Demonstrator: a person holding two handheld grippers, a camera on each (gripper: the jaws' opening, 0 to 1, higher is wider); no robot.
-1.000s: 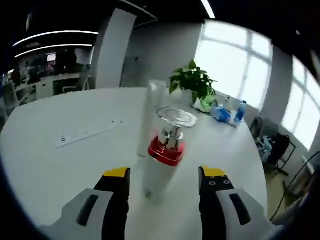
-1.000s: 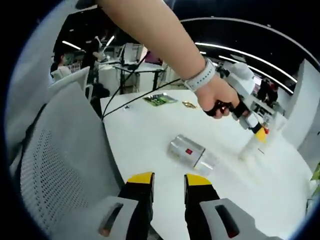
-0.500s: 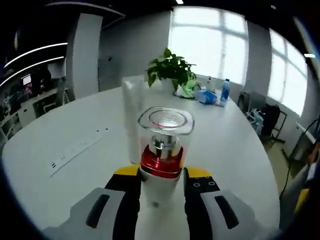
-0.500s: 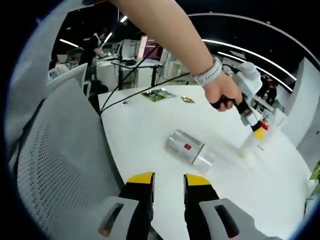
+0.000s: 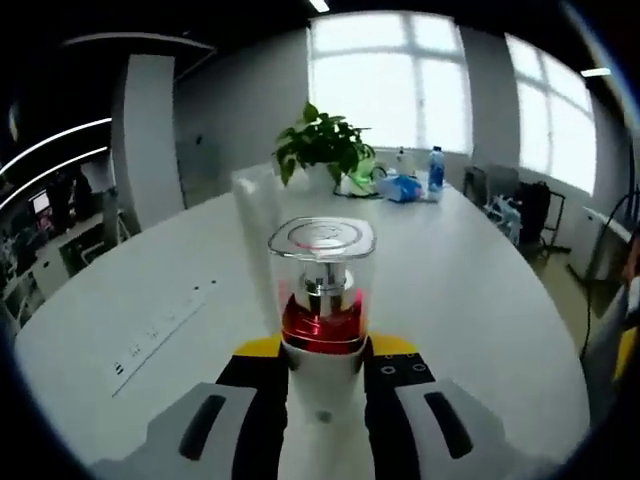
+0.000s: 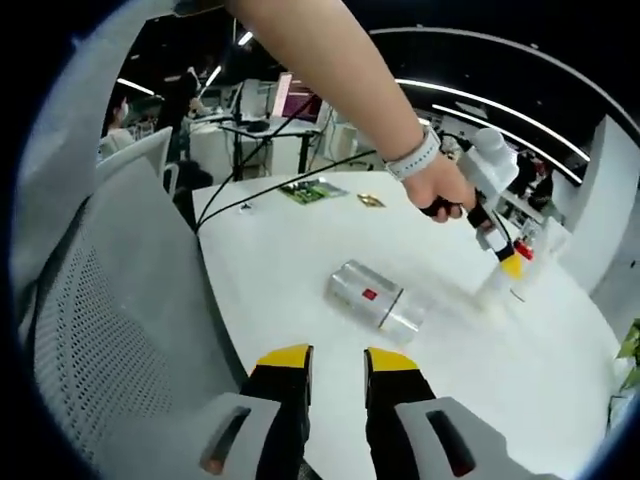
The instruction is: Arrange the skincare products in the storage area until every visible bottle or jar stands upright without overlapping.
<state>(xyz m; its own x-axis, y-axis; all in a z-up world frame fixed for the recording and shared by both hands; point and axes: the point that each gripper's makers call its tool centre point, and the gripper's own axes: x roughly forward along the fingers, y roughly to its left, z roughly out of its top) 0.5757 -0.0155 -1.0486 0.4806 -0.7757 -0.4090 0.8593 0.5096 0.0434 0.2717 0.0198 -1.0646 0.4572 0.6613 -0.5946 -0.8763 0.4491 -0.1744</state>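
Since a second ago our left tongs point(image 5: 322, 352) have closed in from an open straddle around the pump bottle point(image 5: 321, 330) to a grip on its white body just under the red collar, and the bottle, then leaning, now stands upright between the jaws. The big white table point(image 5: 480, 290) carries everything: a tall frosted bottle point(image 5: 256, 240) stands just behind the pump bottle, and in the right gripper view a silver jar point(image 6: 376, 299) lies on its side near the table's middle, well apart from the other two. We judge the step in hand to be setting the pump bottle on its base; the next move calls for easing the left jaws open without tipping it, then going for the fallen jar. The person's forearm reaches in from the upper left of the right gripper view, the hand point(image 6: 440, 190) wrapped round the left tongs' handle, wrist bent so the tool points down at the bottle. Our right tongs point(image 6: 337, 358) hang over the near table edge beside a mesh chair point(image 6: 120, 300), jaws narrow, a small gap between them, holding nothing.
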